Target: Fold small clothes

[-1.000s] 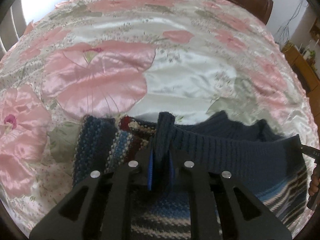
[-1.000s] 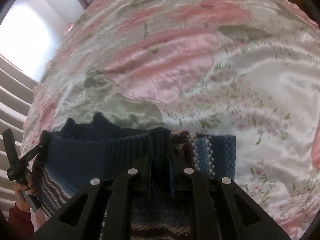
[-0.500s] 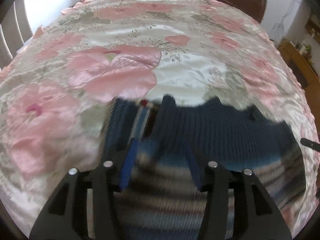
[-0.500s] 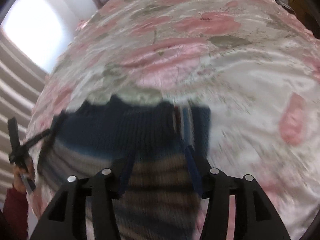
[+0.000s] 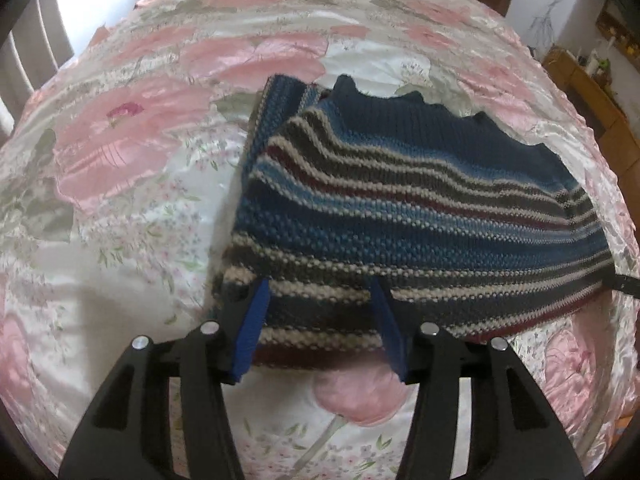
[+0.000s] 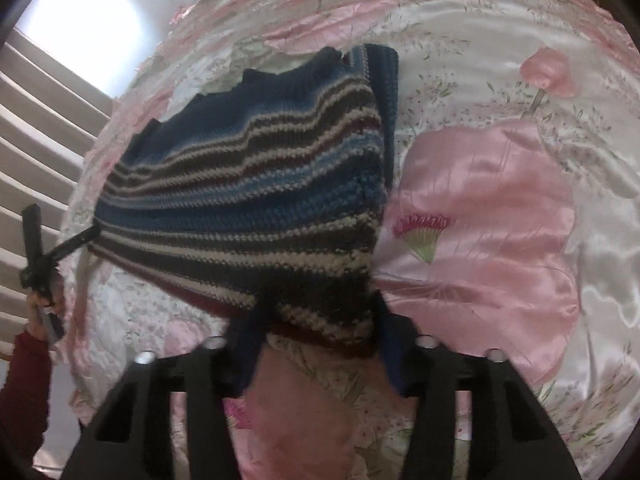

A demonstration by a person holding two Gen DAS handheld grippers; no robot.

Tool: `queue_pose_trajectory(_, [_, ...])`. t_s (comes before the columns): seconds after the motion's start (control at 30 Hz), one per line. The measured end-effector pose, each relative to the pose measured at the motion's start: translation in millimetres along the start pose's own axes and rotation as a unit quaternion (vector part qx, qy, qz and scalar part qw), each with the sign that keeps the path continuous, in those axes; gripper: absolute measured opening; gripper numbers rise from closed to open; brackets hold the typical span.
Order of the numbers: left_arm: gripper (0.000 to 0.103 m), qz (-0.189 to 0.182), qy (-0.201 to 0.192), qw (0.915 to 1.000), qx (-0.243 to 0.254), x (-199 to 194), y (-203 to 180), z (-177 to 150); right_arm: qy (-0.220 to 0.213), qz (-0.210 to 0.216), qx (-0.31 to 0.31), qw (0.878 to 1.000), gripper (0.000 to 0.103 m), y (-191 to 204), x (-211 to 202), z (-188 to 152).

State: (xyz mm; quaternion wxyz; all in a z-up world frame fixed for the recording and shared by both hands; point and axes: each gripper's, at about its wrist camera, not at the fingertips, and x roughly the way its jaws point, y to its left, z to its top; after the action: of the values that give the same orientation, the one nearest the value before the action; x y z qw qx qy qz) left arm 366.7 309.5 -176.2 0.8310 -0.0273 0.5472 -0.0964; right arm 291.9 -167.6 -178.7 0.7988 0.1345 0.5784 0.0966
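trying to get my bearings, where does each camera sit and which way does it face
Left wrist: on the left tongs, looking over the striped sweater on the floral bedspread; the open blue-padded fingers show.
Right wrist: on the right tongs, facing the sweater's other end; its open fingers show, plus the left hand and red sleeve.
Shared: sweater and bedspread.

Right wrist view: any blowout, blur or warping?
Right wrist view: window blown out white at upper left, sheen on the satin bedspread, near sweater edge and claw soft. Left wrist view: sweater knit fairly sharp, fisheye bows the bedspread, dark corner vignette.
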Motion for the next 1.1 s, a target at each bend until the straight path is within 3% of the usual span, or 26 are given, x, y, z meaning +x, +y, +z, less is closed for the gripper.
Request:
queue_pose_trajectory(0.03, [0.047,0.002,0.003,1.0,-0.006,1.1,0.7,1.1,-0.002,-0.006,-0.001,1.0,0.023,1.0,-1.3,-0.3])
queue_pose_trajectory(0.1, [0.047,0.0,0.007,0.9999,-0.014,2.2,1.9,2.8,0.001,0.008,0.012,1.0,0.013,-0.9,-7.4,0.5])
queue_pose_trajectory(0.33, [0.046,-0.001,0.018,0.9996,-0.021,11.0,9.9,-0.7,0.016,-0.017,0.016,1.0,0.013,-14.5,-4.8,-7.7])
queue_pose_trajectory(0.47, [0.046,0.005,0.017,0.9995,-0.025,17.7,11.4,-4.8,0.015,-0.003,0.049,0.999,0.013,-27.4,8.2,-13.0])
queue_pose_trajectory(0.7, [0.046,0.02,0.015,0.9992,-0.03,18.3,7.1,-5.4,0.011,-0.018,0.06,0.998,0.013,-26.8,11.9,-14.2])
queue_pose_trajectory(0.8, [0.046,0.027,0.016,0.9992,-0.027,10.7,2.2,-5.2,0.013,-0.02,0.062,0.998,0.019,-21.8,4.8,-10.8])
queue_pose_trajectory(0.87, [0.047,0.024,0.012,0.9992,-0.03,0.5,0.1,-6.1,0.009,-0.012,0.07,0.997,0.035,-18.2,-6.2,-8.5])
queue_pose_trajectory(0.9, [0.047,0.018,0.008,0.9993,-0.033,-4.9,-0.8,-6.8,0.003,-0.011,0.072,0.997,0.05,-16.5,-11.7,-7.6])
queue_pose_trajectory(0.93, [0.048,0.011,0.004,0.9993,-0.035,-11.3,-1.7,-7.7,-0.009,-0.008,0.073,0.997,0.057,-14.1,-21.7,-6.6])
queue_pose_trajectory(1.1, [0.053,-0.003,-0.023,0.9997,-0.006,-38.6,-24.7,-2.6,-0.032,0.026,0.09,0.995,0.062,-14.1,-48.4,4.5])
